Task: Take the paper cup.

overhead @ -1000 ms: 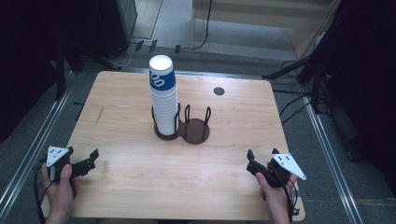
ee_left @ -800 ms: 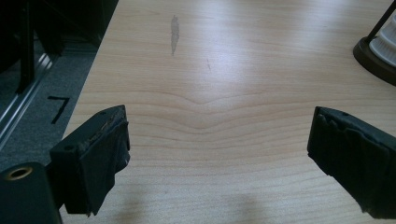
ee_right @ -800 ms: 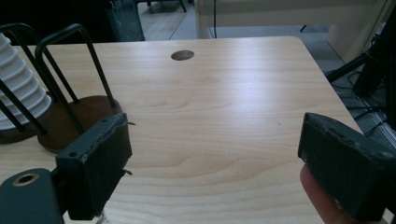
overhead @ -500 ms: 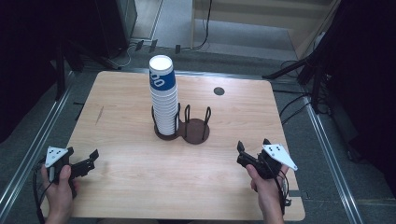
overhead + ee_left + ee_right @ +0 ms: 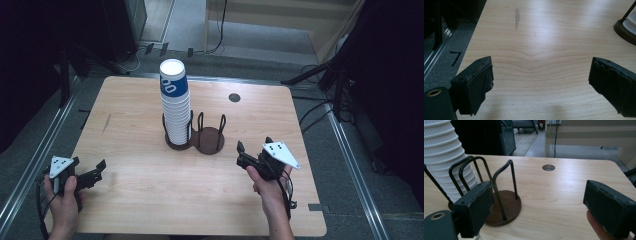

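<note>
White ribbed paper cups, nested into one tall stack with a blue-printed cup on top, stand upright in the left ring of a dark brown two-ring wire cup holder near the middle of the pale wooden table. The right ring of the holder stands empty, its bare round base and wire loops close ahead in the right gripper view.

Handling, judged: the cups are light, thin-walled and easily crushed; nested cups may cling together, so several could lift at once. A tall stack tips readily. Best hold is a gentle pinch across the wall of the top cup, just under its rim, then a straight upward lift clear of the wires.

Right claw: jaws spread wide, holding nothing, just right of the holder and pointed toward it, apart from stack and wires.

Left claw: jaws spread wide, holding nothing, low over the table's near left corner, well apart from the stack.

Also noted: round cable hole in the table's far side; a small dark scuff on the wood.
</note>
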Action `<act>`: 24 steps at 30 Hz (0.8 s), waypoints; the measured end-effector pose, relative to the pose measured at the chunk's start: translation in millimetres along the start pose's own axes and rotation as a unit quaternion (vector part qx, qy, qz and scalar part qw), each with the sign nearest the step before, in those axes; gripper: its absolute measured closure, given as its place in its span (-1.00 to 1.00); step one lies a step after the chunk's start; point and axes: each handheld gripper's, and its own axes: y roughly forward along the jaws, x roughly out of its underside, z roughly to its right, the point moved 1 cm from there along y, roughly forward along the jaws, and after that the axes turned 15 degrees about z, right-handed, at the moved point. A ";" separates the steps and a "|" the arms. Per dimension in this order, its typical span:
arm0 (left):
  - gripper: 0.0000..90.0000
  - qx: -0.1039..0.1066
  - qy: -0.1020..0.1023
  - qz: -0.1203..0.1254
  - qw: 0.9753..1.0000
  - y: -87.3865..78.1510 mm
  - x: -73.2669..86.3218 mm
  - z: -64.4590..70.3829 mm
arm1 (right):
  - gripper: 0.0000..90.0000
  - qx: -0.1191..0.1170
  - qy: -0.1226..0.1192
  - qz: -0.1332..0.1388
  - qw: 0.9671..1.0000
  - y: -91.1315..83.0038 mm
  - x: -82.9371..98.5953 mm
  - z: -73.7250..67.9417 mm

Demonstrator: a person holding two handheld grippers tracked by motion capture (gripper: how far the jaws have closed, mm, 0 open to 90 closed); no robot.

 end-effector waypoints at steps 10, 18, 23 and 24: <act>-0.85 -0.002 0.005 -0.001 1.000 0.2 0.0 1.4 | -0.78 -0.017 0.003 0.005 1.000 14.7 -8.3 -21.4; -0.85 0.001 0.004 -0.003 1.000 0.5 0.0 0.9 | -0.78 -0.029 -0.002 0.007 1.000 25.0 -15.0 -37.2; -0.85 0.002 0.005 -0.004 1.000 0.6 -0.1 0.7 | -0.78 -0.032 0.000 0.009 0.999 28.3 -17.7 -43.0; -0.85 0.002 0.005 -0.004 1.000 0.7 -0.1 0.7 | -0.78 -0.031 0.000 0.009 0.999 28.8 -18.1 -44.5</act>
